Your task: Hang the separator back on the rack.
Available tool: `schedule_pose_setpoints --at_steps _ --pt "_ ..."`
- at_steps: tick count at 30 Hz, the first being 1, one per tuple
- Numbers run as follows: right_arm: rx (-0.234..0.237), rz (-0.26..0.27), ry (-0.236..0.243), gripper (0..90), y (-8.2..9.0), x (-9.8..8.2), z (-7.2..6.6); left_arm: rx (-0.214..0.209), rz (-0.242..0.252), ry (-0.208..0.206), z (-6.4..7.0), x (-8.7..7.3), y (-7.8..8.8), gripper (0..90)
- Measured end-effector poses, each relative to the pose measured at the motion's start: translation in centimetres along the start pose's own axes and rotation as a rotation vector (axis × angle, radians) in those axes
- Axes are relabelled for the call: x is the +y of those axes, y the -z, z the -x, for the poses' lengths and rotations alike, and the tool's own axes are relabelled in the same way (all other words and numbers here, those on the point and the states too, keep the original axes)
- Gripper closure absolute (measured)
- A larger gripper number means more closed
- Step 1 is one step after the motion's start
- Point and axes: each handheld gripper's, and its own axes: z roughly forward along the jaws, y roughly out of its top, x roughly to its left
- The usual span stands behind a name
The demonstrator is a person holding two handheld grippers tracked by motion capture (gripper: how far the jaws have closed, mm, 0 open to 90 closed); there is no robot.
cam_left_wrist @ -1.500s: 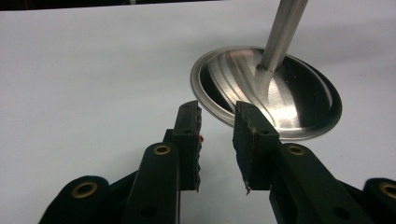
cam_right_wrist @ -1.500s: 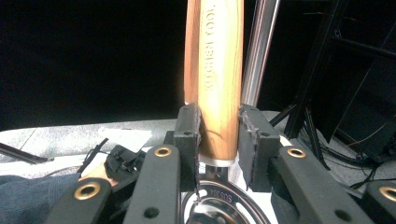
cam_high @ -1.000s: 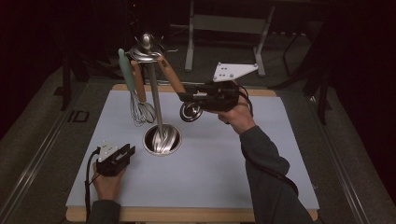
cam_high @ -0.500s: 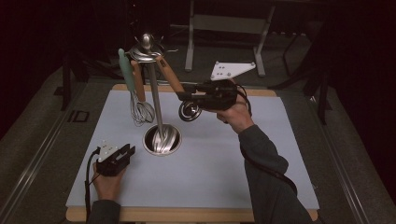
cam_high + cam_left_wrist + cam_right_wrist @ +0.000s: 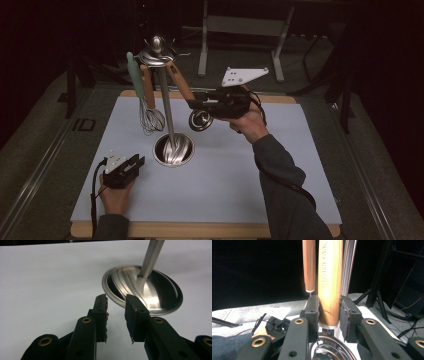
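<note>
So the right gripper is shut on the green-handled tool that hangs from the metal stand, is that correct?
Not quite. The right gripper is shut on a wooden-handled tool, not the green-handled one; the right gripper view shows it. That tool does hang from the metal stand.

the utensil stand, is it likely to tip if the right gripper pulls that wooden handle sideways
Probably somewhat. The utensil stand is a tall thin pole, loaded at the top by the whisk and the wooden handle in the right gripper. Its wide metal base looks heavy and lies flat, which should resist. A straight lift seems safer.
</note>
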Motion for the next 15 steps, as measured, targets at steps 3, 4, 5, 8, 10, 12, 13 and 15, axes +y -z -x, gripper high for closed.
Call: schedule_pose_setpoints --at_steps 3,4,5,8,10,12,13,15 --pt "0.002 -0.001 -0.006 70.5 -0.14 -0.12 0.04 0.001 0.0 -0.001 -0.01 0.0 0.01 71.7" --pt "0.004 -0.005 -0.011 70.5 -0.15 -0.15 0.04 0.0 0.0 -0.001 -0.01 0.0 0.01 71.7" --pt "0.004 -0.004 -0.01 70.5 -0.21 -0.18 0.07 0.0 0.0 -0.001 -0.01 0.0 0.02 71.7" --pt "0.005 -0.005 -0.013 70.4 -0.36 -0.2 0.09 0.001 -0.001 -0.001 -0.01 0.0 0.02 71.7" --pt "0.006 -0.007 -0.019 70.2 -0.48 -0.19 0.11 0.0 0.0 -0.001 -0.01 0.0 0.02 71.7" --pt "0.001 -0.011 -0.027 70.0 -0.59 -0.19 0.1 0.0 0.0 -0.001 -0.01 0.0 0.02 71.6" --pt "0.001 -0.011 -0.027 70.0 -0.59 -0.19 0.1 0.0 0.0 -0.001 -0.01 0.0 0.02 71.6" --pt "0.002 -0.012 -0.027 70.0 -0.72 -0.19 0.14 -0.001 0.0 -0.001 -0.02 0.0 0.02 71.6"
